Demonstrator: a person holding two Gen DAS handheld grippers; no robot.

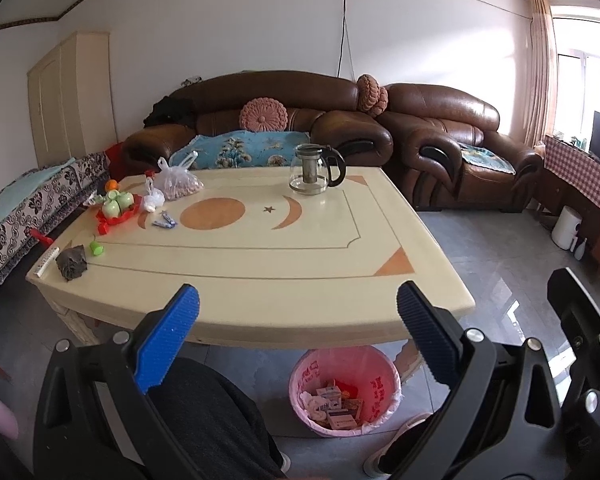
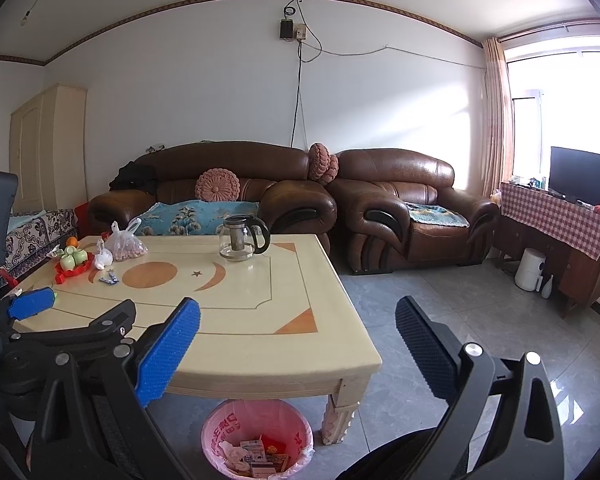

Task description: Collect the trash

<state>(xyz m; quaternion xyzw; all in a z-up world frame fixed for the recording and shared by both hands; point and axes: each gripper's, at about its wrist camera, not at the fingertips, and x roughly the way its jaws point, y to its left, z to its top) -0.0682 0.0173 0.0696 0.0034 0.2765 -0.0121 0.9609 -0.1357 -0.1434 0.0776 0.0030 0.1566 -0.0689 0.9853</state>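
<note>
Left wrist view looks over a cream coffee table [image 1: 260,248] with orange inlays, and under its near edge stands the trash bin [image 1: 345,392], a round bin lined with a pink plastic bag [image 1: 380,388] printed with red characters; small cardboard packets and crumpled white paper lie inside it. On the tabletop, at the left side, sit a dark crumpled wrapper [image 1: 72,262], a small green cap [image 1: 96,248] just beside it, 2 small blue-and-white packets [image 1: 165,221], a white knotted bag [image 1: 153,200] and a red tray of green cups [image 1: 118,206]. A glass teapot [image 1: 315,169] stands apart at the far edge. The left gripper [image 1: 298,336] hangs above the near table edge with its blue-padded jaws spread wide, holding and touching nothing. The right gripper [image 2: 298,340] is likewise spread wide and empty, off the table's near right corner above the bin.
</note>
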